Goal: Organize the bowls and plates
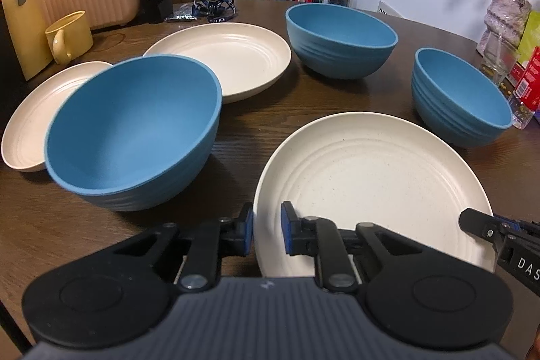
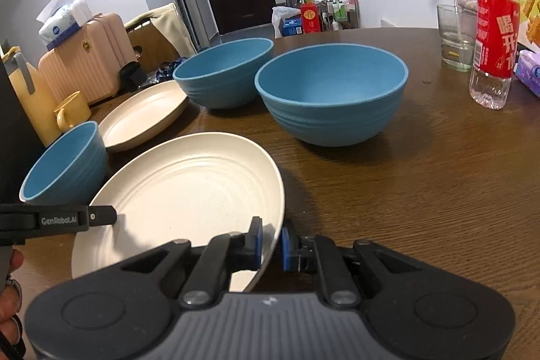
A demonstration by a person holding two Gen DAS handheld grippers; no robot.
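Pinching the cream plate [image 2: 189,191] rim between both grippers' jaws, left gripper [image 1: 266,233] and right gripper [image 2: 271,245]; nothing stacked yet, blue bowls [image 2: 332,93] scattered beyond on desk [image 2: 422,191]

The left tongs [image 1: 267,231] point steeply downward, their 2 blue-padded fingers [image 1: 248,233] drawn close on either side of a cream plate's [image 1: 381,177] rim. The right tongs [image 2: 271,242] also tilt downward, clamped on the opposite rim of that plate. Fingers of a hand [image 2: 11,299] show at the left edge of the right wrist view.
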